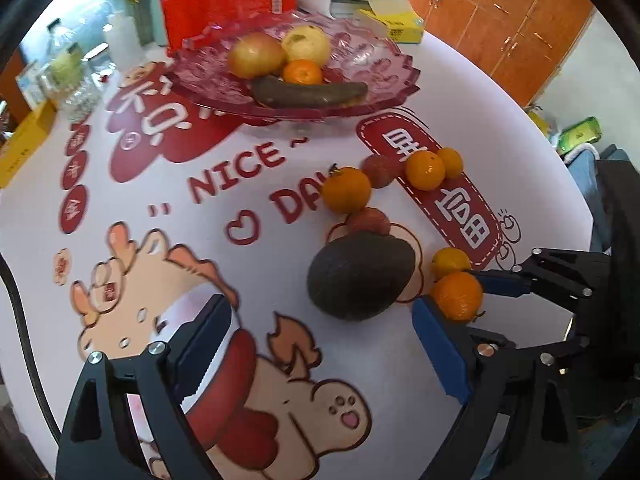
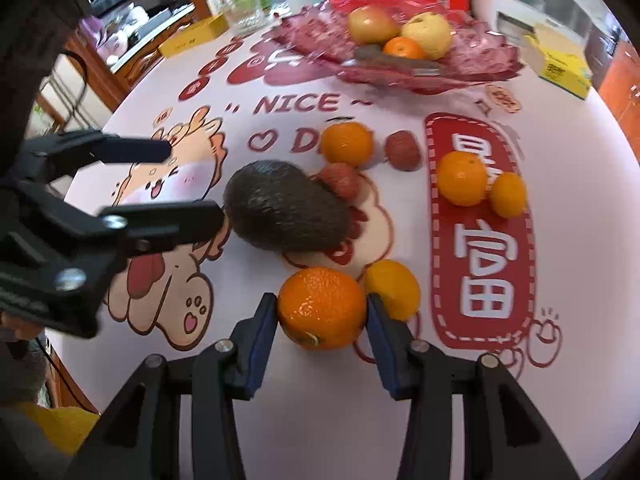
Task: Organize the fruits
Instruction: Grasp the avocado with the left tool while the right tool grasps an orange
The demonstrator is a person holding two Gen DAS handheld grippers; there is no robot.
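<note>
Fruit lay scattered across a round worktop (image 2: 328,420) as the right gripper (image 2: 322,312) closed in on an orange (image 2: 322,307), its blue-padded jaws pressed against either side of the fruit, which sat low on the cloth and appeared, from this angle, not yet lifted. The grip looked chosen to take the nearest piece first, since the orange sat at the front of the loose group, touching a small yellow citrus (image 2: 394,289) just beside the right-hand jaw.

The left gripper (image 1: 320,344) hung over the cartoon print with its jaws wide apart and nothing between them, seemingly kept clear while the other hand worked. A dark avocado (image 2: 286,205) rested beyond the orange, with two lychees (image 2: 339,180) and three more oranges (image 2: 347,143) strung out behind it.

The destination was judged to be the pink glass platter (image 1: 384,92) at the far side, which held two apples (image 1: 256,55), one mandarin (image 1: 303,71) and a dark, elongated fruit (image 1: 310,91) that could not be identified with confidence.

The printed cloth read "NICE" and the start of "DAY", the rest hidden by an orange, beside a heart. A red panel (image 2: 482,232) carried large white Chinese characters. Labels on the red package (image 1: 228,4) and the yellow box (image 1: 394,26) at the rear were too small to read.
</note>
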